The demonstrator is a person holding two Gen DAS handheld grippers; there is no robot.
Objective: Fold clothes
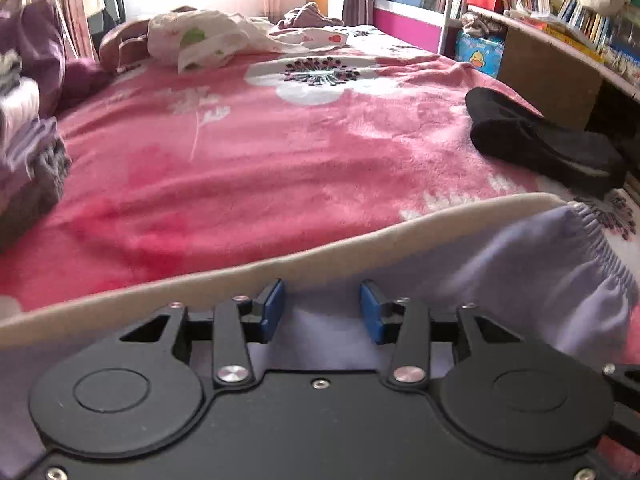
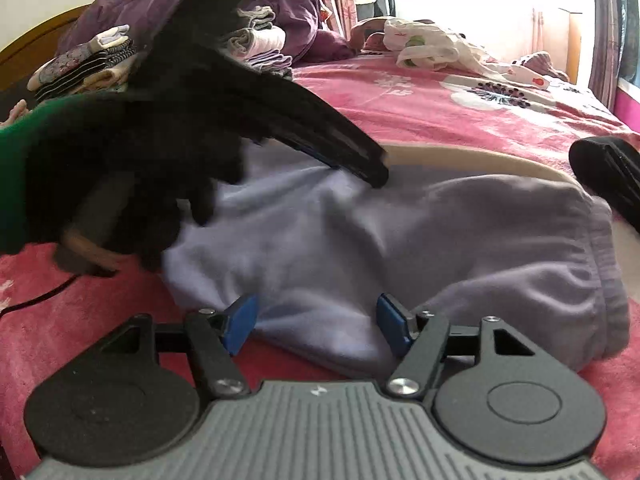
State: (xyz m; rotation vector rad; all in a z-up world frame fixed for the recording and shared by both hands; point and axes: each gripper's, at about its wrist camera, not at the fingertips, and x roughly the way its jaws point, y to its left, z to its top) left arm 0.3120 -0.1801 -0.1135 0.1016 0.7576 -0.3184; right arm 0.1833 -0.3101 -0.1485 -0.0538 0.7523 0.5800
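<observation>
On pink blanket (image 1: 248,168), lavender garment (image 2: 360,240)

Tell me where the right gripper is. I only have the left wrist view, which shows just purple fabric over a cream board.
Observer: The right gripper is open at the near edge of the lavender garment. A fold of the garment lies between its pads, not pinched.
Operator: Is the left gripper actually down on the cloth?
Observer: In the right wrist view, the left gripper slants down and its tip appears to touch the garment's far side, next to the cream board.
</observation>
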